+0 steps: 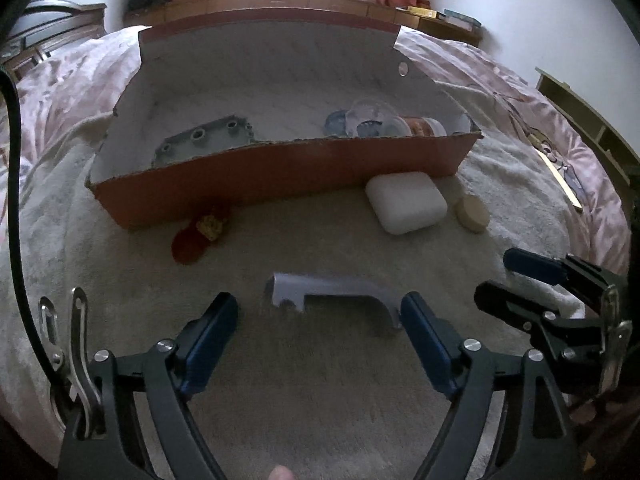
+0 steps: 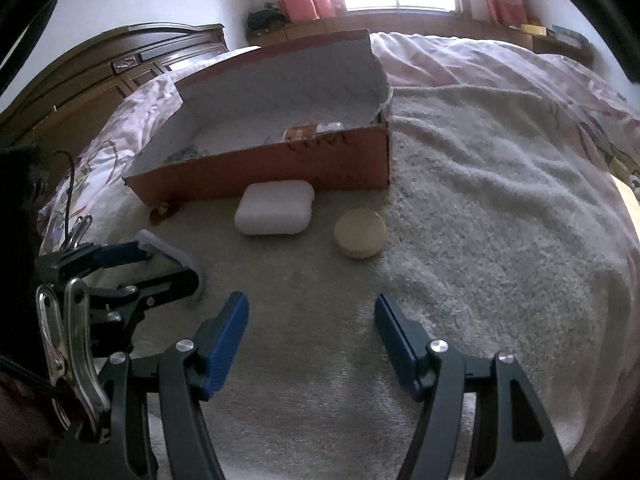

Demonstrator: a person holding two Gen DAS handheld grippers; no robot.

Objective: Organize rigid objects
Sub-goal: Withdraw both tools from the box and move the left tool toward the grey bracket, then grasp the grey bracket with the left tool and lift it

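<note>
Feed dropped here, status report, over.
Left gripper open, over grey bracket. Right gripper open, empty. Box ahead, path clear.

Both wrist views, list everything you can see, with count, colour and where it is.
cardboard box: one, orange outside, white inside, open on the blanket
grey metal part: one, inside box, left end
jars and lids: several, clear and orange, inside box, right end
white case: one, in front of box
round tin: one, beige, right of white case
red item: one, red and yellow, by box front
grey handle: one, nearest, ahead of left gripper
blanket: one, cream, on bed
left gripper: open
right gripper: open
</note>
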